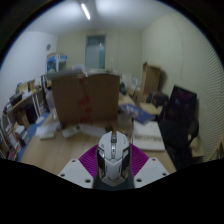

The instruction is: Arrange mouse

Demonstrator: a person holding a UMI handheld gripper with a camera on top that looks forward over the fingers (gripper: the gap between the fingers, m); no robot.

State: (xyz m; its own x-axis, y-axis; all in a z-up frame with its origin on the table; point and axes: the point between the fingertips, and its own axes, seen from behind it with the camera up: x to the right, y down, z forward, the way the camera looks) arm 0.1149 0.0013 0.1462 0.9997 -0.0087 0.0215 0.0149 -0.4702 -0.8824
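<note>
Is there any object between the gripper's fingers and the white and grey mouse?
Nothing visible. The white and grey computer mouse already sits between the fingers of the gripper, on a purple mat. Whether the pads press on it is unclear.

We see a cluttered room — cardboard boxes (84, 95), a ceiling light strip (86, 11), pale walls (175, 50), a wooden table (55, 152).

A cluttered office or storeroom: pale walls, a ceiling strip light (86, 11) and a window (95, 50) at the far end. A big cardboard box (85, 95) stands on a wooden desk (50, 150) strewn with papers (146, 133), beside crowded shelves (22, 105).
</note>
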